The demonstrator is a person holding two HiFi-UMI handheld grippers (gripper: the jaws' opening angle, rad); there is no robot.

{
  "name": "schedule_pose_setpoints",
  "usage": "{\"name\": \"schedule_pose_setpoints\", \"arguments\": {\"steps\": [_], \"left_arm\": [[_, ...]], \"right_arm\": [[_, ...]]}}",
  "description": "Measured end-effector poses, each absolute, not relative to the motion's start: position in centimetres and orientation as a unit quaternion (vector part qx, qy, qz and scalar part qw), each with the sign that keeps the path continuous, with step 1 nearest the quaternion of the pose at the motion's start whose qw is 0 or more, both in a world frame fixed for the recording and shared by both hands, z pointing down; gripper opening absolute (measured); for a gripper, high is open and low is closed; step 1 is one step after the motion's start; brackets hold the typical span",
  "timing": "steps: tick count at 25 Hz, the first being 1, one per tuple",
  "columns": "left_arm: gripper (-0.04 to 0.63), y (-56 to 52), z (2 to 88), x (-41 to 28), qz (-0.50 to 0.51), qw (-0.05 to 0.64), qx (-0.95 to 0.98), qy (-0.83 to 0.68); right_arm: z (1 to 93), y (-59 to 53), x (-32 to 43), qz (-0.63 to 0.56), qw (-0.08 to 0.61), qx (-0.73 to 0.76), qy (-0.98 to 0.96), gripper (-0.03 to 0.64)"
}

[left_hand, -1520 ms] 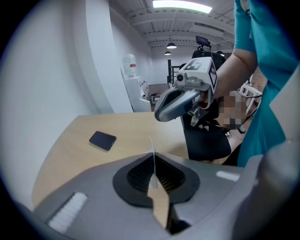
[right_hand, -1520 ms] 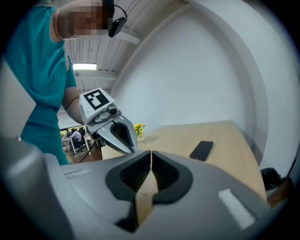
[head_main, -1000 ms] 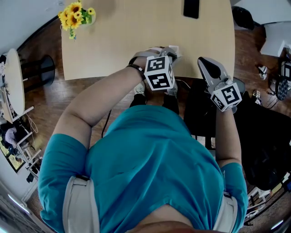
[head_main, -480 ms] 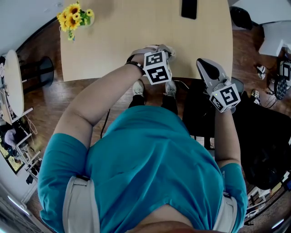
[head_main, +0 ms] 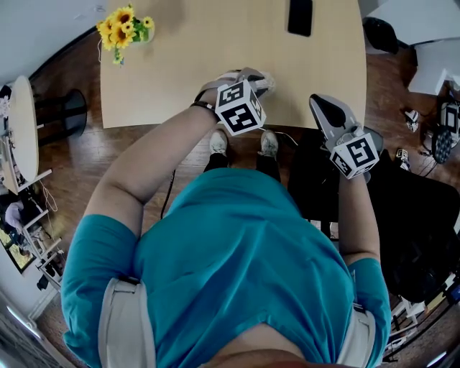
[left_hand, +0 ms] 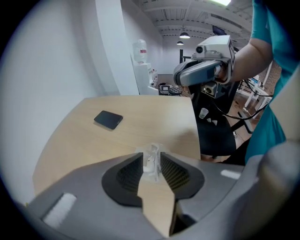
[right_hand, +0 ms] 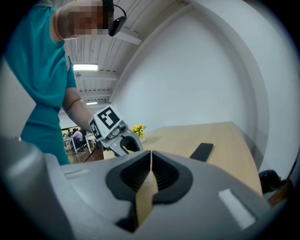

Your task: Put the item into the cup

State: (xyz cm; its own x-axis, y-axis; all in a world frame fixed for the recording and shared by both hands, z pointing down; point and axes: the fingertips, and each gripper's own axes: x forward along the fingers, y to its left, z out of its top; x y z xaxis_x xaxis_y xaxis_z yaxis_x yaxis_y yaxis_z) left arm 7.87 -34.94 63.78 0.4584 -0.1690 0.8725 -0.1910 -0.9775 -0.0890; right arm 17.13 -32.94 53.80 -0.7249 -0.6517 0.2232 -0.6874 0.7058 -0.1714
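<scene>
Left gripper [left_hand: 151, 165] jaws have just been opening, clear plastic item [left_hand: 150, 152] loose between them at near edge of table [left_hand: 140, 117] (cup not visible). Probably best to back off straight without dragging it. Right gripper [right_hand: 151, 159] closed, empty.

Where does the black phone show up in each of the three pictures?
Head view: black phone at the top edge, right of centre.
Left gripper view: black phone left of centre, at mid-height.
Right gripper view: black phone right of centre, below mid-height.
Shared landmark: the light wooden table under it.
</scene>
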Motion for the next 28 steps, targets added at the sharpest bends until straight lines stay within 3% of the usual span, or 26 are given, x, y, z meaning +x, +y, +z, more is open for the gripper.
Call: {"name": "schedule_pose_setpoints", "arguments": {"steps": [8,12,21,28], "left_arm": [[0.111,-35.9,55.0,4.1,0.397,0.055,0.884,-0.241],[0.003,-34.1,47.5,-0.3,0.276,0.081,0.904,-0.315],[0.002,-22.5,37.8,-12.2,0.140,0.033,0.925,-0.351],[0.002,-10.5,35.6,-21.3,0.109,0.023,0.935,-0.336]], "right_arm": [[51.3,-33.0,17.1,0.104,0.069,0.333,-0.935,0.008],[48.3,-32.1,16.9,0.076,0.066,0.325,-0.940,0.008],[41.0,-22.7,12.2,0.050,0.057,0.363,-0.929,0.008],[37.2,-11.7,5.2,0.065,0.030,0.403,-0.913,0.008]]}}
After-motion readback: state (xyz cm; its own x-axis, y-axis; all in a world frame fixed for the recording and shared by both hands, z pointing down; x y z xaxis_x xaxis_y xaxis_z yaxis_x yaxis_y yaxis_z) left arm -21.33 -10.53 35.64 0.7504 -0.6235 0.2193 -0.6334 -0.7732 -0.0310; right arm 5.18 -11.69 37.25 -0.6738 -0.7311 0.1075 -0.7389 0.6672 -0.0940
